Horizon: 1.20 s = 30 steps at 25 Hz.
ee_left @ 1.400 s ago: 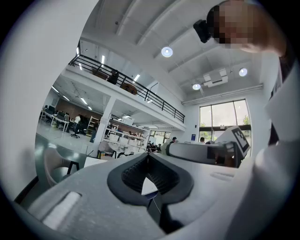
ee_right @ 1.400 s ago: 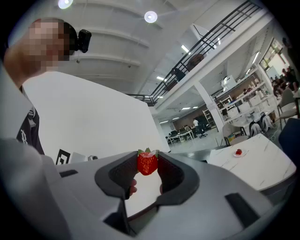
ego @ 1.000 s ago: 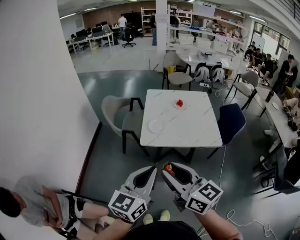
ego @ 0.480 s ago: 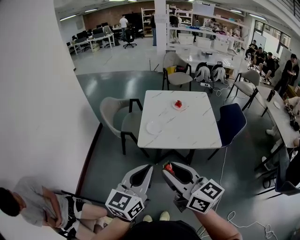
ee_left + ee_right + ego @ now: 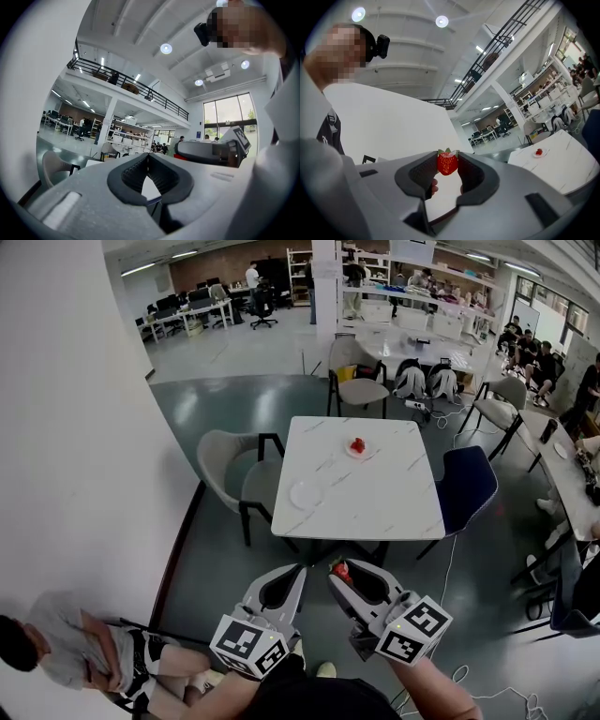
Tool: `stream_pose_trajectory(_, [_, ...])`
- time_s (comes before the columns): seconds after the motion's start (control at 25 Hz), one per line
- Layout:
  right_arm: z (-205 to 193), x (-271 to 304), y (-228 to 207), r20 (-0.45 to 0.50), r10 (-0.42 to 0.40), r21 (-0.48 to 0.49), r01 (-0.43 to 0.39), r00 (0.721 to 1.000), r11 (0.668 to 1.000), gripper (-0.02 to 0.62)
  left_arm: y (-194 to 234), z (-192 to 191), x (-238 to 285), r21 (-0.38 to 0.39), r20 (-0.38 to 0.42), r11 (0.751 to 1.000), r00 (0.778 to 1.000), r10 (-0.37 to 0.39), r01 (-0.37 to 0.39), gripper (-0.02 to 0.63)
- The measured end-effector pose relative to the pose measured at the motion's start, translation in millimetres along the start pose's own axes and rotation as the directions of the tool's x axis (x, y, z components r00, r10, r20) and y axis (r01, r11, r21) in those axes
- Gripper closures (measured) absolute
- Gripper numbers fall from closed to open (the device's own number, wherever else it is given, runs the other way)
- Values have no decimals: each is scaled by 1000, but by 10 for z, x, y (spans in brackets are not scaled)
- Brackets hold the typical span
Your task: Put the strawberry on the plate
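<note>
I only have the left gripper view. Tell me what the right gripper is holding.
Observer: The right gripper is shut on a strawberry, pinched at the jaw tips.
Operator: Now find me an empty plate.
Observer: An empty white plate lies on the table, near its left edge.
Operator: Say what else is on that table.
Observer: A second plate, farther back, holds something small and red, likely another strawberry.
</note>
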State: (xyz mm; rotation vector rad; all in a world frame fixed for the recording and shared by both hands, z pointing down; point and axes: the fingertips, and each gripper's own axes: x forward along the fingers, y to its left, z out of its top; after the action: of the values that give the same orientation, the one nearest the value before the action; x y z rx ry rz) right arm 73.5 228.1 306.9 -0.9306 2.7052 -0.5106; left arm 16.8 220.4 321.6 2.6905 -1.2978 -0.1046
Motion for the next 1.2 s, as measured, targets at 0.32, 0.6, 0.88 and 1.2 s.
stream_pose_trajectory(0.32, [51, 378, -376, -20, -28, -6, 28, 999, 1000, 457, 343, 41, 430, -6, 5, 1000, 1000, -27, 27, 597])
stream_pose_trajectory(0.6, [174, 1000, -862, -27, -72, -14, 72, 997, 997, 457, 947, 119, 967, 2, -3, 998, 998, -65, 65, 597])
stream_pose_trajectory(0.88, [276, 1652, -1355, -13, -142, -16, 142, 990, 990, 457, 1637, 183, 1478, 5, -17, 993, 993, -115, 116, 597])
stream_pose_trajectory(1.2, [205, 2181, -1892, -46, -197, -24, 196, 979, 980, 457, 2254, 90, 1953, -9, -29, 991, 991, -134, 134, 597])
